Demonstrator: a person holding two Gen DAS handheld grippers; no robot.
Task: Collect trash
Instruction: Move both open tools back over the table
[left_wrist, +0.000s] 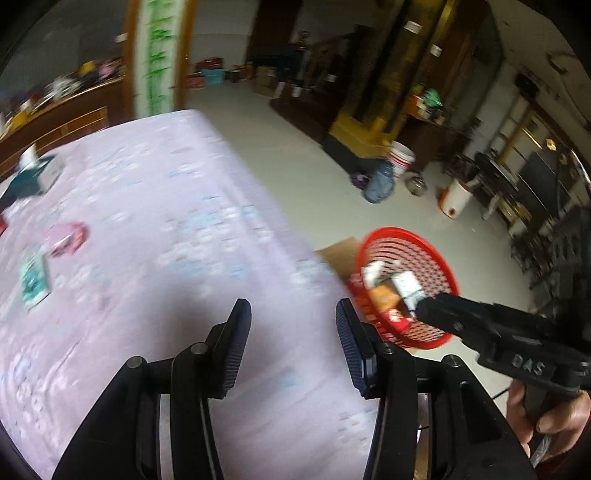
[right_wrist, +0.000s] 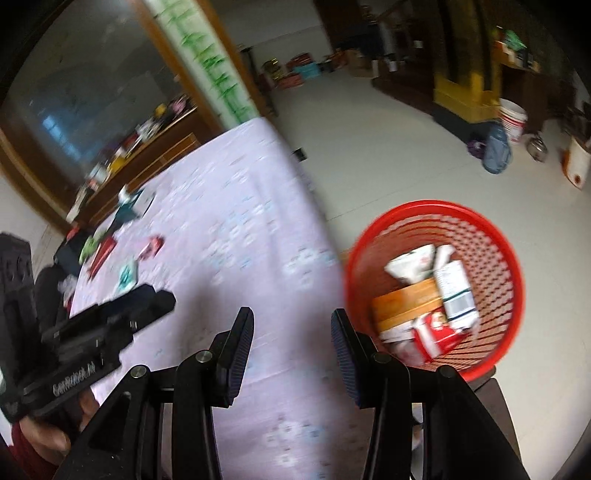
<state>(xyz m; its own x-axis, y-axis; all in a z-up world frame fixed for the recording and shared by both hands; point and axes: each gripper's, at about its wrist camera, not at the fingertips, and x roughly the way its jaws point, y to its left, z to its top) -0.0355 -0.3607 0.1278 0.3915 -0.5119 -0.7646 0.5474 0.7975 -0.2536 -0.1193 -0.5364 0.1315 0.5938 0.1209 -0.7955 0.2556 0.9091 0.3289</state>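
Beside the desk (right_wrist: 221, 236), at about four o'clock from my right fingers (right_wrist: 291, 345), stands the red basket (right_wrist: 495, 236), holding a white packet (right_wrist: 456, 291), an orange box (right_wrist: 402, 306) and a red wrapper (right_wrist: 436, 334). My right fingers are spread wide with nothing between them. My left fingers (left_wrist: 291, 345) are likewise parted and empty over the lilac cloth. Toward ten o'clock in the left view, a pink wrapper (left_wrist: 66, 240) and a teal packet (left_wrist: 33, 282) lie on the desk, near each other.

White bucket (left_wrist: 402, 158) on pale floor (left_wrist: 295, 147) beside blue bag (left_wrist: 379, 182); wooden sideboard (left_wrist: 62, 118) cluttered behind tabletop (left_wrist: 147, 206) in lilac floral cloth.
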